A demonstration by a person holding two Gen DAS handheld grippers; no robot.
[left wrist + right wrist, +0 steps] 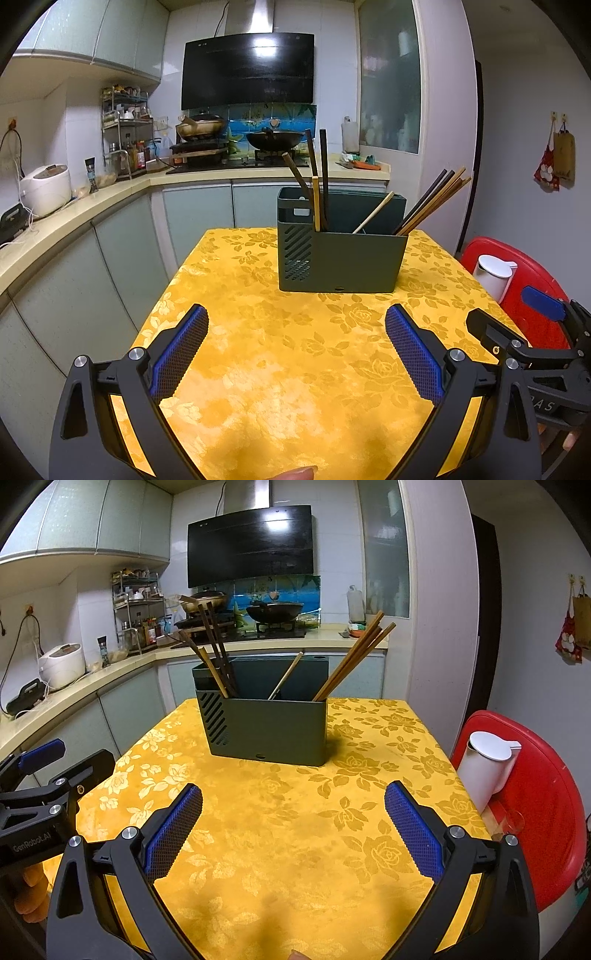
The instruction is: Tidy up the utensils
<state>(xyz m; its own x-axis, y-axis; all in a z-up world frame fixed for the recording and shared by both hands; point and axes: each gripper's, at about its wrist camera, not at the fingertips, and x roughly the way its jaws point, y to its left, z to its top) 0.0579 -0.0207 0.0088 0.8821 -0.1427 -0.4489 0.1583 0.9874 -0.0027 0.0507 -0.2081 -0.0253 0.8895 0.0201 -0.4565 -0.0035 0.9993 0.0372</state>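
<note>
A dark green utensil holder point(341, 258) point(269, 731) stands upright on the yellow floral tablecloth point(280, 354) point(295, 830). Dark utensils and chopsticks point(317, 177) point(216, 653) lean in its left end. One pale stick point(373, 218) point(286, 675) leans in the middle. A bundle of brown chopsticks point(432, 203) point(354, 661) leans out at the right end. My left gripper point(295, 325) is open and empty, short of the holder. My right gripper point(293, 805) is open and empty too, beside the left one point(44, 794); the right gripper shows in the left wrist view point(524, 325).
A white kettle point(487, 764) point(493, 275) sits on a red stool point(546, 805) right of the table. Counter with rice cooker point(62, 664), spice rack point(138, 616) and stove with woks point(275, 611) lies left and behind.
</note>
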